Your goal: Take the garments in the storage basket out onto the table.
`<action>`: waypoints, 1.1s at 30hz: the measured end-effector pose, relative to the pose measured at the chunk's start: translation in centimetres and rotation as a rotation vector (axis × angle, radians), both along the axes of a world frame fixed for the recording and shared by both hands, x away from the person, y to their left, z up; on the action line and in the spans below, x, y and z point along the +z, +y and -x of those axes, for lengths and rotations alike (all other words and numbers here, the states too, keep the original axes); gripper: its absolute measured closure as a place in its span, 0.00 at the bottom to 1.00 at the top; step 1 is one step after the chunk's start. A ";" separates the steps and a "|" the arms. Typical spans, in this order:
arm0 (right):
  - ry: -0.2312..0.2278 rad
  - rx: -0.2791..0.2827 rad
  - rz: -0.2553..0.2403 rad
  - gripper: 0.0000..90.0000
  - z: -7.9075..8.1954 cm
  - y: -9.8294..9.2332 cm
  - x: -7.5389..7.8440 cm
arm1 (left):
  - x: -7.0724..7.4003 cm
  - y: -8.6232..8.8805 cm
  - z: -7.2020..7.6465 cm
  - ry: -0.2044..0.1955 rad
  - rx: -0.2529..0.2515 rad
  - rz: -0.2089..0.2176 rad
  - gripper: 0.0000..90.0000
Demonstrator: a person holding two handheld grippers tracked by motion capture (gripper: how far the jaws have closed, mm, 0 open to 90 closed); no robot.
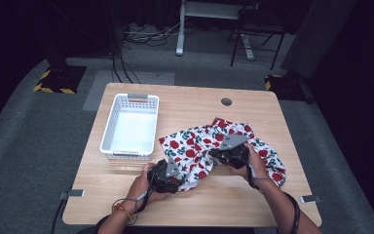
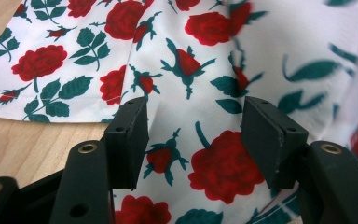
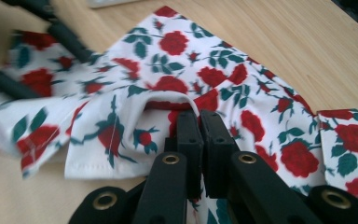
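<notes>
White rose-printed cloth (image 1: 214, 148) mid-frame near the wooden bench's (image 1: 185, 204) bare front edge, right gripper (image 1: 217, 157) pinching a fold, left gripper (image 1: 175, 175) wide over the hem, white slatted plastic basket (image 1: 108, 130) upper left.

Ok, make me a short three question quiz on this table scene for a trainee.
1. True or false: the right gripper is shut on the cloth.
2. What pattern is on the cloth?
3. The basket sits: A) on the cloth, B) beside the cloth on the table, C) in a hand.

Key: 1 true. 2 red roses with green leaves on white. 3 B. Extra: the left gripper stands open over the cloth.
</notes>
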State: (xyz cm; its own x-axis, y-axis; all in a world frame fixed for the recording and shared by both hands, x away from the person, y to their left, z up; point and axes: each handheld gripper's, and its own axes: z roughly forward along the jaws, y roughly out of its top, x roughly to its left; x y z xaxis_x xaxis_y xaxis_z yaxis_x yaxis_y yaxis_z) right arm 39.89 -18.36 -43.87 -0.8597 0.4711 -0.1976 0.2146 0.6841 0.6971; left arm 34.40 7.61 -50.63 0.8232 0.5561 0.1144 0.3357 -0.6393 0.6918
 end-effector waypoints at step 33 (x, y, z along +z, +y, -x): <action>-0.037 -0.113 0.076 0.71 2.0 -6.6 -4.9 | -0.2 -0.1 0.1 0.030 0.005 0.034 0.46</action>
State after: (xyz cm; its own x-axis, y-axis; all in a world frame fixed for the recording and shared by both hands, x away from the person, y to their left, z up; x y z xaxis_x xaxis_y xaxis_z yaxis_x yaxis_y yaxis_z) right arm 37.90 -24.99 -48.81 -0.7933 0.5472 -0.2671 0.2688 0.7083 0.6527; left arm 34.32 7.51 -50.84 0.8232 0.5633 0.0706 0.3598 -0.6139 0.7026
